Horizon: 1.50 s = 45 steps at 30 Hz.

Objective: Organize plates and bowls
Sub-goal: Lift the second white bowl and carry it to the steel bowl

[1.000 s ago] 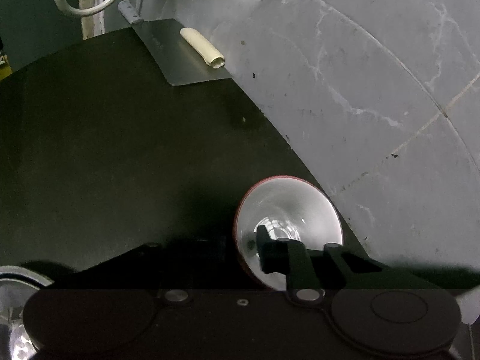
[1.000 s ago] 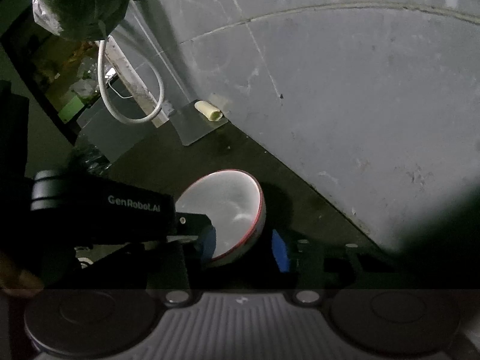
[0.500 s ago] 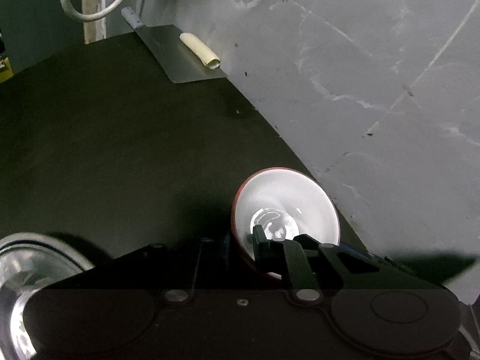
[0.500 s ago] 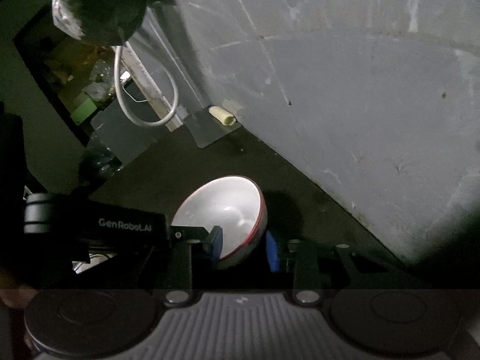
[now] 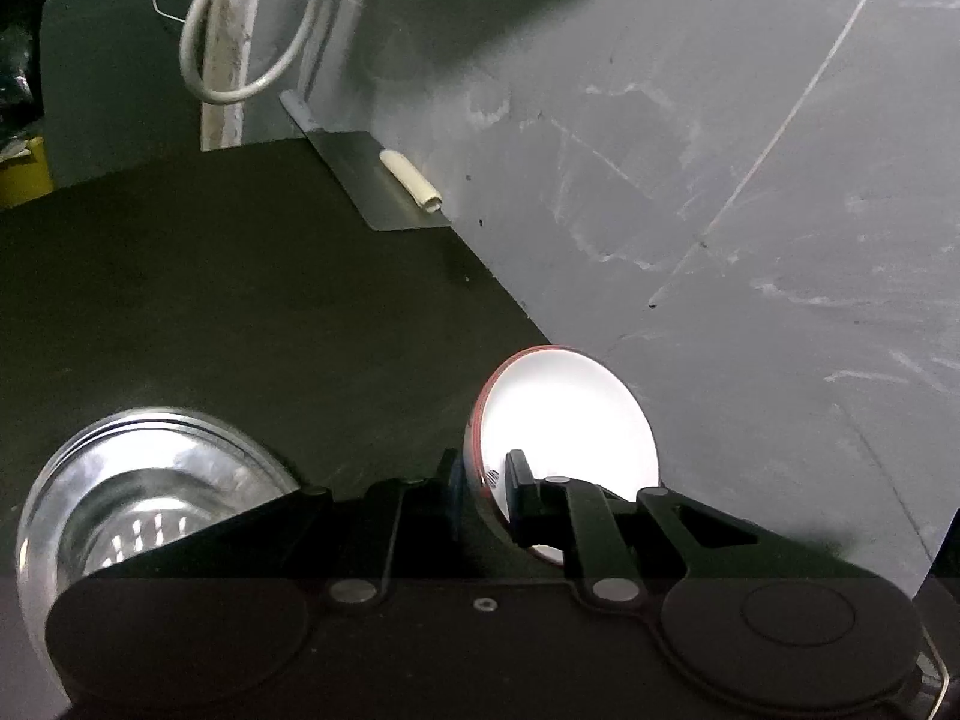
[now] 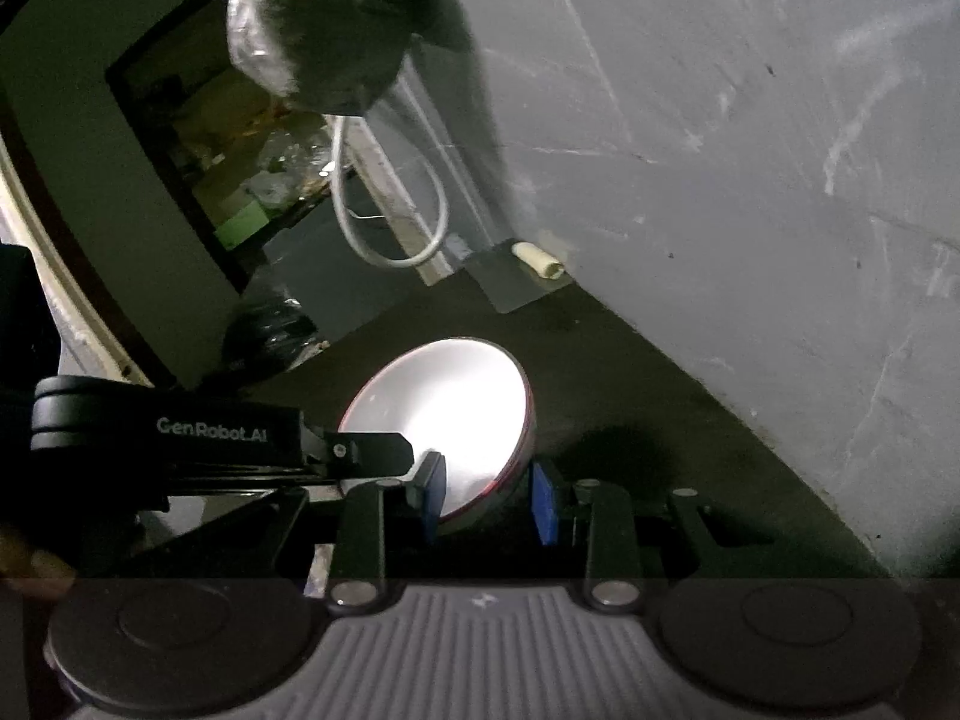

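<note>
Steel bowl stands upright on the dark surface at lower left of the left wrist view, untouched, partly hidden behind the gripper body. Judged the likely receiving place for stacking.

Left hand-held gripper pinches the rim of the white bowl: one finger inside, one outside the red-edged wall. The bowl is held tilted, mouth toward the camera, clear of the surface and close to the grey wall. A rim pinch suits a thin wall, but the bowl may swing.

Right hand-held gripper is spread, its blue pads flanking the same bowl near its lower edge; contact cannot be confirmed. Judged a steadying position or a handover. A metal sheet with a pale roll lies at the far corner, well apart.

Against the earlier frames: the steel bowl has come much further into the left view, and the white bowl sits a little higher and larger in both views. Left grip unchanged.
</note>
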### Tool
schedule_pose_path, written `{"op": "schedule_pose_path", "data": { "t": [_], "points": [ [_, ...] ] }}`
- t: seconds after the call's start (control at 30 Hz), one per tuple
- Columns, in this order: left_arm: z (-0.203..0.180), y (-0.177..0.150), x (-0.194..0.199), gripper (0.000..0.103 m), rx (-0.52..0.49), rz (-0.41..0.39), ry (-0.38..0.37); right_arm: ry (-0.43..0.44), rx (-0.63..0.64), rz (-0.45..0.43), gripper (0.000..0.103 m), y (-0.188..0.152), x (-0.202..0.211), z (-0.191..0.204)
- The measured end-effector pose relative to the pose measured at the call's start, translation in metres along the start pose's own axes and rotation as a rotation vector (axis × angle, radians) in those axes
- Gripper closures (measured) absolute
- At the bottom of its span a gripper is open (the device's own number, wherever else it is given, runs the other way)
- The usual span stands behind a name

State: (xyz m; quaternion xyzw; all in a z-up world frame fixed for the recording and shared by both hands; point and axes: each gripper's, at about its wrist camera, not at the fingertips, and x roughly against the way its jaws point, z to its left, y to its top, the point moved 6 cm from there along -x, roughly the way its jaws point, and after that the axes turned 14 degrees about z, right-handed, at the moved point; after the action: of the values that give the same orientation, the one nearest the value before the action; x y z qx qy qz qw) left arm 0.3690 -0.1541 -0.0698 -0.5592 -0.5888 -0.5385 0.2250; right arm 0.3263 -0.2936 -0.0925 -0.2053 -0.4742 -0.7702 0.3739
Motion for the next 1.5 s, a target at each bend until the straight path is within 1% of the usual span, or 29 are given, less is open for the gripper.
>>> {"op": "schedule_pose_path", "data": {
  "t": [0.13, 0.33, 0.4, 0.53, 0.63, 0.87, 1.1, 1.27, 1.4, 1.5],
  "points": [
    [0.005, -0.016, 0.023, 0.088, 0.017, -0.032, -0.009, 0.016, 0.044, 0.007, 0.069, -0.008, 0.013, 0.018],
    [0.020, -0.049, 0.056, 0.088, 0.063, -0.081, -0.025, 0.053, 0.120, 0.046, 0.069, -0.028, 0.030, 0.047],
    [0.025, -0.059, 0.064, 0.088, 0.076, -0.094, -0.024, 0.068, 0.149, 0.067, 0.069, -0.036, 0.034, 0.057],
    [0.031, -0.083, 0.080, 0.088, 0.070, -0.120, -0.004, 0.106, 0.190, 0.125, 0.069, -0.053, 0.040, 0.074],
    [0.038, -0.099, 0.087, 0.087, 0.086, -0.121, -0.006, 0.118, 0.221, 0.159, 0.069, -0.066, 0.045, 0.085],
    [0.053, -0.130, 0.091, 0.087, 0.145, -0.107, -0.021, 0.124, 0.286, 0.242, 0.069, -0.093, 0.049, 0.104],
    [0.067, -0.160, 0.092, 0.086, 0.190, -0.082, -0.059, 0.141, 0.342, 0.323, 0.069, -0.116, 0.054, 0.116],
    [0.069, -0.181, 0.086, 0.086, 0.214, -0.054, -0.061, 0.121, 0.363, 0.373, 0.069, -0.127, 0.055, 0.120],
    [0.068, -0.189, 0.081, 0.086, 0.218, -0.029, -0.060, 0.093, 0.362, 0.401, 0.069, -0.130, 0.051, 0.117],
    [0.065, -0.192, 0.078, 0.084, 0.210, -0.006, -0.051, 0.081, 0.354, 0.407, 0.069, -0.129, 0.049, 0.115]
  ]
}}
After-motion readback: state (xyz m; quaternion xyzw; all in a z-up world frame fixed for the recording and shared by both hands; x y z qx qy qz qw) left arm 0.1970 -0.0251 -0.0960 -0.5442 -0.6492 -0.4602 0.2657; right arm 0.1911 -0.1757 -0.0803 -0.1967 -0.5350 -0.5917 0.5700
